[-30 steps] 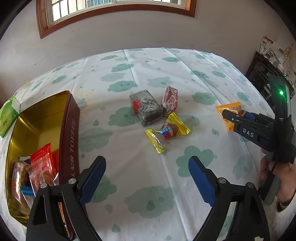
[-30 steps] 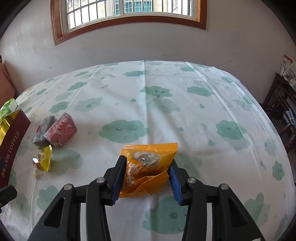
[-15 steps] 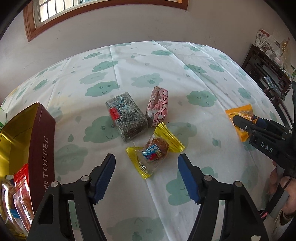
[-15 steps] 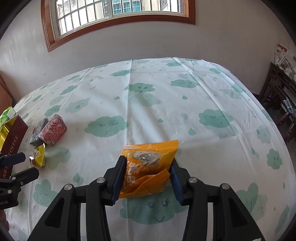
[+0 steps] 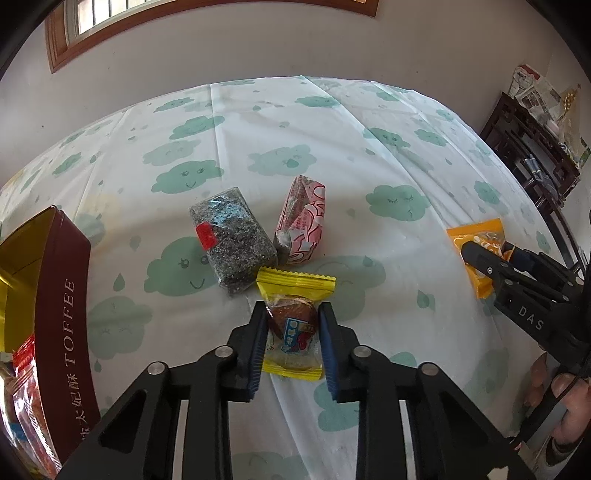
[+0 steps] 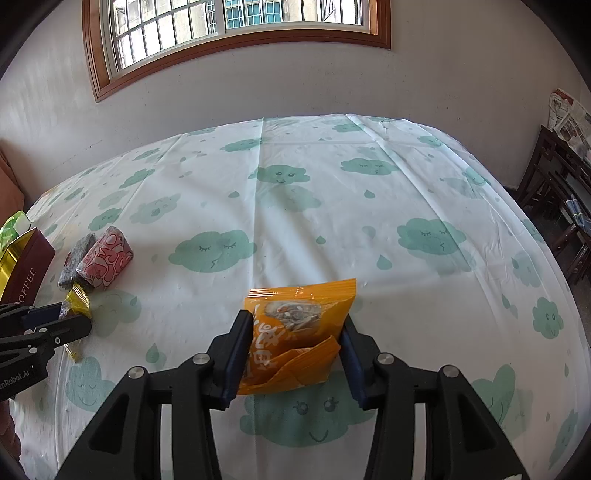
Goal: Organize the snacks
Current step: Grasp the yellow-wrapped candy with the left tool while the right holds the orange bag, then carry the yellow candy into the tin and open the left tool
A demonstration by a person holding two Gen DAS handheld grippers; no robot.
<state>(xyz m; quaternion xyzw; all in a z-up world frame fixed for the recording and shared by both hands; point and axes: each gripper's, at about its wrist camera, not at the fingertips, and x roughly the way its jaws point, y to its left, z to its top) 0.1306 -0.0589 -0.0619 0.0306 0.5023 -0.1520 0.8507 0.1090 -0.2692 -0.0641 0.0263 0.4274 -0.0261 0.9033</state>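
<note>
**Lift both snacks clear, then carry to the tin**

Your left gripper (image 5: 291,334) is clamped on the yellow candy (image 5: 293,325); its long axis runs away from you on the cloth (image 5: 388,258). Lift straight up, clear of the grey pack (image 5: 231,240). Your right gripper (image 6: 297,354) pinches the orange pouch (image 6: 299,328), upright, seal uppermost. The tin (image 5: 55,295) sits left.

A white tablecloth (image 6: 303,206) printed with green clouds and drops covered the table ahead of both tongs. Beyond its far edge rose a pale wall (image 6: 258,77), with a wood-framed barred window (image 6: 236,22) high above the right tongs. Far to the right of both tongs stood a dark wooden shelf (image 5: 532,147), with papers (image 5: 532,86) stacked on top of it, well apart from the table.
</note>
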